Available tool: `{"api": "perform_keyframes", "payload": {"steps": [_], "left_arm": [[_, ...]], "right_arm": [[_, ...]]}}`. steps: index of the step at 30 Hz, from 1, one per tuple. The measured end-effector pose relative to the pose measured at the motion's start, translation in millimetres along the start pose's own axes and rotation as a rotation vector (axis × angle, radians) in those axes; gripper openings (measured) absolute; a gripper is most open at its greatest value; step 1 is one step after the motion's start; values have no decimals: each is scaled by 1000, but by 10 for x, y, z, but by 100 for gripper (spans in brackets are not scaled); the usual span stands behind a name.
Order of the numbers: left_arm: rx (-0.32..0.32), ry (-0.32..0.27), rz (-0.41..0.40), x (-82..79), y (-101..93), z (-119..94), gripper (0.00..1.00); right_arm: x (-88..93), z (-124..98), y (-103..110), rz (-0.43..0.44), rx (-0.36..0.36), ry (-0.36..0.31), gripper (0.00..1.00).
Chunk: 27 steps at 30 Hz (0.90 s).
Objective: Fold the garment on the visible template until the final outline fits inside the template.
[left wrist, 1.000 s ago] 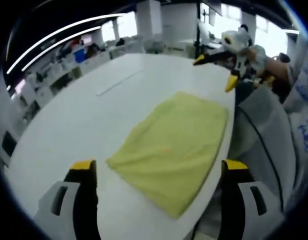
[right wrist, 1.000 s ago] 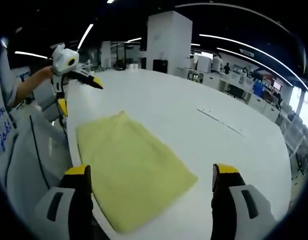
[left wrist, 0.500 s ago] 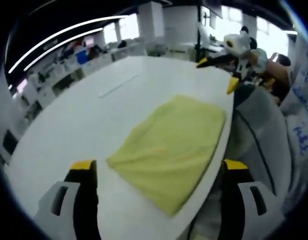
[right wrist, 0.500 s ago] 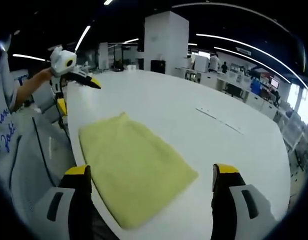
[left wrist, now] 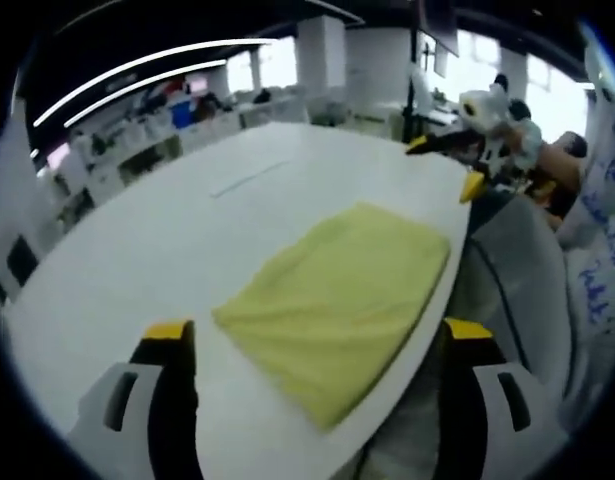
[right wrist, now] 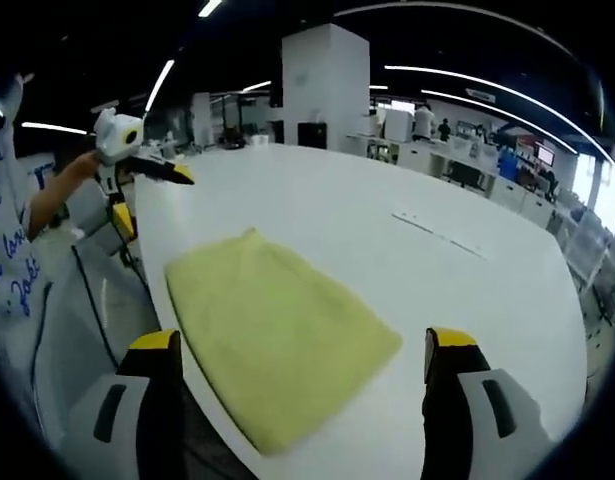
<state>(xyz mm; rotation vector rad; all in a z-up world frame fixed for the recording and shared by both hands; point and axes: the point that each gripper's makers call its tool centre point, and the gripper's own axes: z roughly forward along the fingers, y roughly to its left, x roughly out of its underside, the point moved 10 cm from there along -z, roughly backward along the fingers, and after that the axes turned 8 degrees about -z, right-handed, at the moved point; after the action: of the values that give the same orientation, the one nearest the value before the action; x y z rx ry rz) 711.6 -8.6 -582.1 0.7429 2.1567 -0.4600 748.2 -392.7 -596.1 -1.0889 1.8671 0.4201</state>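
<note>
Left gripper view: at the bottom of the frame the left hand-held gripper [left wrist: 315, 335] rises with its two yellow-tipped jaws spread wide apart and nothing between them. Between and just beyond the jaws lies one yellow-green garment [left wrist: 337, 296], folded into a rough rectangle and lying flat on the white table [left wrist: 167, 250], its right side running along the table edge at centre right. One thin pale strip [left wrist: 249, 178] lies on the table in the upper middle, well apart from the garment. At the upper right, past the table edge, the right hand-held gripper [left wrist: 467, 165] hangs in the air, its two yellow-tipped jaws apart and empty, held by a person's hand [left wrist: 559, 165].

In the right gripper view, the right hand-held gripper [right wrist: 305, 338] shows its own two jaws at the bottom of the frame, spread and holding nothing. The one garment [right wrist: 277, 330] sits in the lower middle of the frame, near the table's [right wrist: 387, 260] left edge. Farther off, at right of centre, is the same thin strip [right wrist: 437, 235]. At the upper left the left hand-held gripper [right wrist: 152, 190] is held off the table's edge by a person's hand [right wrist: 82, 168], its jaws apart. Neither hand-held gripper touches the garment.
</note>
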Motion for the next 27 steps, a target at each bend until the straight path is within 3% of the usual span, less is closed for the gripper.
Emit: {"api": "perform_keyframes", "payload": {"steps": [7,10,19,27], "left_arm": [[-17,-26,-26,10,-9,-84,96],[-50,0,7,-8,-51,-130,96],[-58,-13,25,-91,-217,-248,95],[-53,-48,-34,-29,-294,-297,94]], "right_arm": [[3,-97,43,12,31,-3,100],[-22,-152,53,-5,56,7,100],[-119,-290,174,-27,53,-7,100],[-68,-314,245,-17,49,-6,100]]}}
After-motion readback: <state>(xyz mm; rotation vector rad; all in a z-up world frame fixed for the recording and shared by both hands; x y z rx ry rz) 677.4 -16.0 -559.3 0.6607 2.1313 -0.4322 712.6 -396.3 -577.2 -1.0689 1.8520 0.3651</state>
